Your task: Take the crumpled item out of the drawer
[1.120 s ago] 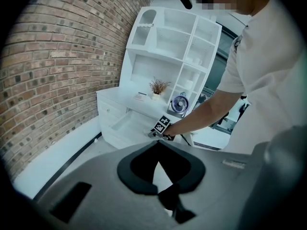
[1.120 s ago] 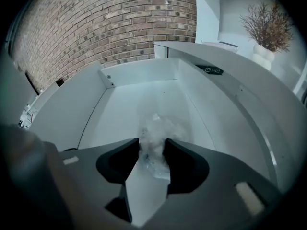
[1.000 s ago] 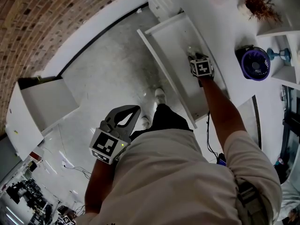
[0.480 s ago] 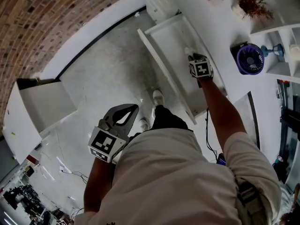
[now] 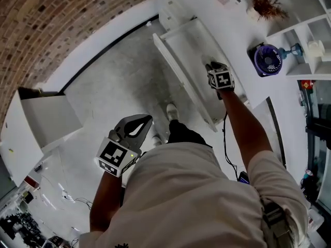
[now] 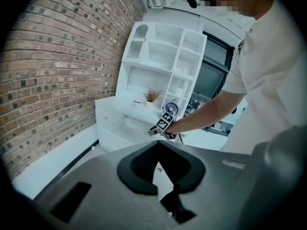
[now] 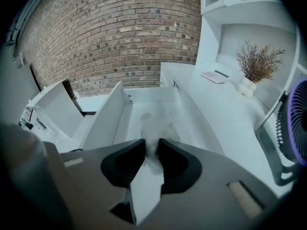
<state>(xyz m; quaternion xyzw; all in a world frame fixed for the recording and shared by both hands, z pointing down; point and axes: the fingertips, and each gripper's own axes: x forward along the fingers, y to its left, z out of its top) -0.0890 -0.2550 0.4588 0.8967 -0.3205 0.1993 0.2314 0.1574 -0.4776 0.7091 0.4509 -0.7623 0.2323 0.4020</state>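
Bright, even indoor light washes the white drawer (image 5: 189,45) almost featureless. The crumpled item (image 7: 156,128) in it reads as a pale, blurry smudge. Both gripper views bow strongly and darken to black at their corners. Left of the drawer, the glossy floor (image 5: 119,81) shows faint reflections.

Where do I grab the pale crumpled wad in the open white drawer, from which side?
Pinch the near, bunched end of the pale crumpled wad, coming down from above: the tall side walls of the open white drawer block a sideways approach, and the folds stand up enough to bite. The right gripper is shut on that end.
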